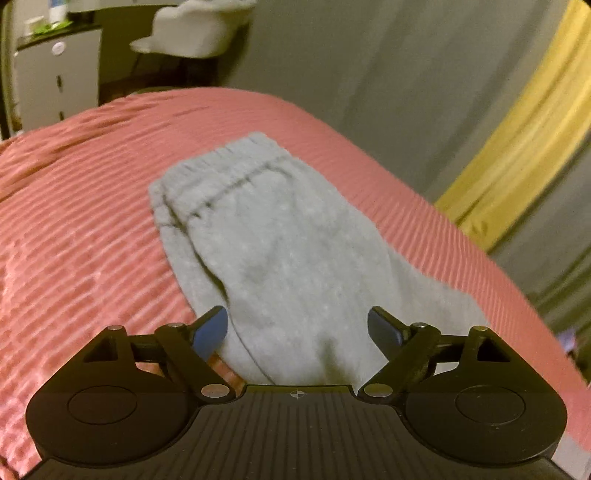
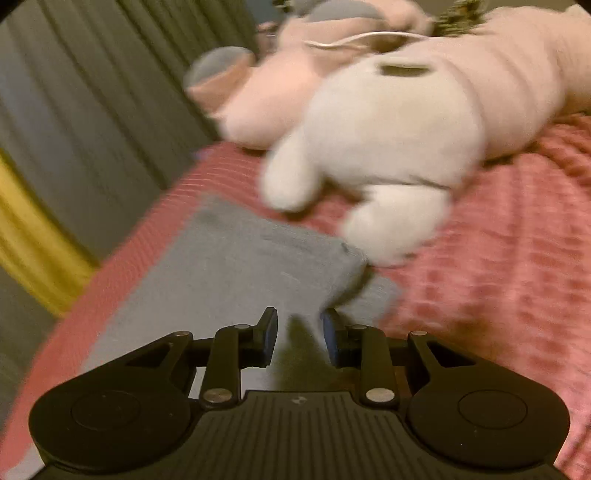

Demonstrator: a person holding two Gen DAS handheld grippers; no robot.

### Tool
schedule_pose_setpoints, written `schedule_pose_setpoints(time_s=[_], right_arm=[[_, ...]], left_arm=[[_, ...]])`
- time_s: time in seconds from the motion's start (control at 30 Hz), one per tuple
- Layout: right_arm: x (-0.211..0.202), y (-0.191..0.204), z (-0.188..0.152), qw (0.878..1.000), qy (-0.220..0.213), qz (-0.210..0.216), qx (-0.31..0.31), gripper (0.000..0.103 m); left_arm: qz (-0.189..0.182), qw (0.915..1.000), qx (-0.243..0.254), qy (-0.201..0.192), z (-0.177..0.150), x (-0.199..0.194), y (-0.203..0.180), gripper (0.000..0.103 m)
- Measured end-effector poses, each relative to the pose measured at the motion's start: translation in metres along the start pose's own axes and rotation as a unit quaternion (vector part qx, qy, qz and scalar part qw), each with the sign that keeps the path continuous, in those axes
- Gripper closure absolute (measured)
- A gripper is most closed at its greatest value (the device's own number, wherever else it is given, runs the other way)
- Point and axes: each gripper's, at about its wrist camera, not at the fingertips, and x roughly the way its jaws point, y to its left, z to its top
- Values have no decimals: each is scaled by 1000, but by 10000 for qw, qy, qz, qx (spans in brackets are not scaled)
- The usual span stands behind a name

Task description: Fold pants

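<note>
Grey sweatpants (image 1: 273, 243) lie on a pink ribbed bedspread (image 1: 81, 229), folded lengthwise, with the elastic waistband at the far end. My left gripper (image 1: 297, 330) is open above the near part of the pants, its blue pads on either side of the cloth and holding nothing. In the right wrist view the leg end of the pants (image 2: 236, 266) lies flat with one cuff corner turned up. My right gripper (image 2: 300, 338) is partly open just above the cloth near that corner and holds nothing. This view is blurred.
A large pink and white plush toy (image 2: 373, 136) lies on the bed just beyond the leg ends. Grey and yellow curtains (image 1: 517, 140) hang along the bed's edge. A white chair (image 1: 192, 29) and a cabinet (image 1: 55, 81) stand past the far end of the bed.
</note>
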Motion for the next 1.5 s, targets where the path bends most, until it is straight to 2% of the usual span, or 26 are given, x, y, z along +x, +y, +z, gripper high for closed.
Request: schedule_pose_setpoints(time_s=[0.03, 0.07, 0.13, 0.17, 0.2, 0.27, 0.33, 0.4, 0.5, 0.6, 0.67, 0.7, 0.73, 0.77, 0.8, 0.9, 0.97, 1.17, 1.27, 1.33, 1.4, 1.47, 1.5], right_arm=[[0, -2, -1, 9993, -46, -369, -62, 76], [-2, -6, -2, 9991, -74, -403, -77, 76], [-7, -17, -4, 9999, 36, 48, 115, 75], [-9, -19, -7, 9992, 151, 317, 193, 71], [-10, -19, -11, 9981, 265, 531, 183, 66], [-15, -8, -18, 9961, 388, 790, -64, 62], [-18, 10, -23, 9942, 404, 900, -426, 56], [-20, 27, -26, 9907, 455, 1101, -659, 35], [-21, 55, -32, 9819, 645, 1642, -689, 30], [-10, 82, -48, 9695, 1038, 2042, -872, 21], [1, 100, -58, 9645, 1371, 1848, -1297, 17], [4, 108, -62, 9621, 1544, 1647, -1528, 15], [8, 113, -63, 9597, 1634, 1553, -1677, 13], [8, 118, -64, 9565, 1678, 1561, -1807, 6], [10, 122, -64, 9536, 1721, 1588, -1892, 4], [18, 130, -63, 9505, 1766, 1407, -2134, 4], [19, 130, -63, 9491, 1783, 1350, -2216, 4], [15, 125, -68, 9524, 1763, 1394, -2060, 4], [18, 123, -69, 9566, 1731, 1457, -1835, 4], [21, 121, -67, 9578, 1740, 1493, -1731, 4], [22, 121, -67, 9582, 1746, 1512, -1689, 4], [22, 121, -68, 9583, 1742, 1511, -1685, 4], [22, 122, -68, 9582, 1746, 1501, -1697, 4]], left_arm=[[-7, 10000, 32, 22, -2, 1, -3, 15], [-42, 10000, 61, 47, -4, 3, -7, 15], [-88, 9999, 35, 122, -7, 9, -10, 15], [-90, 9998, -36, 176, -8, 13, -11, 15], [-67, 9996, -135, 243, -9, 18, -11, 15], [-55, 9993, -215, 315, -10, 25, -14, 15], [-119, 9993, -69, 351, -9, 26, -22, 15], [-207, 9993, 211, 217, -8, 24, -32, 15], [-141, 9982, 579, -8, -6, 30, -43, 15], [-5, 9965, 831, 108, -5, 47, -42, 15], [456, 9941, 941, 282, -7, 60, -38, 17], [614, 9939, 811, 428, -7, 66, -33, 18], [606, 9948, 641, 517, -6, 69, -27, 20], [538, 9962, 459, 504, -5, 68, -21, 21], [501, 9971, 359, 453, -4, 66, -18, 21], [743, 9963, 360, 252, -2, 61, -16, 23], [841, 9955, 309, 300, -2, 62, -12, 31], [849, 9960, -29, 261, 2, 58, -6, 40], [816, 9961, -216, 239, 2, 56, 2, 41], [817, 9962, -129, 254, 1, 56, -1, 38], [768, 9967, -28, 274, 1, 59, -5, 28], [585, 9977, 29, 330, 0, 59, -7, 9], [529, 9979, 62, 366, -1, 61, -9, 7]])
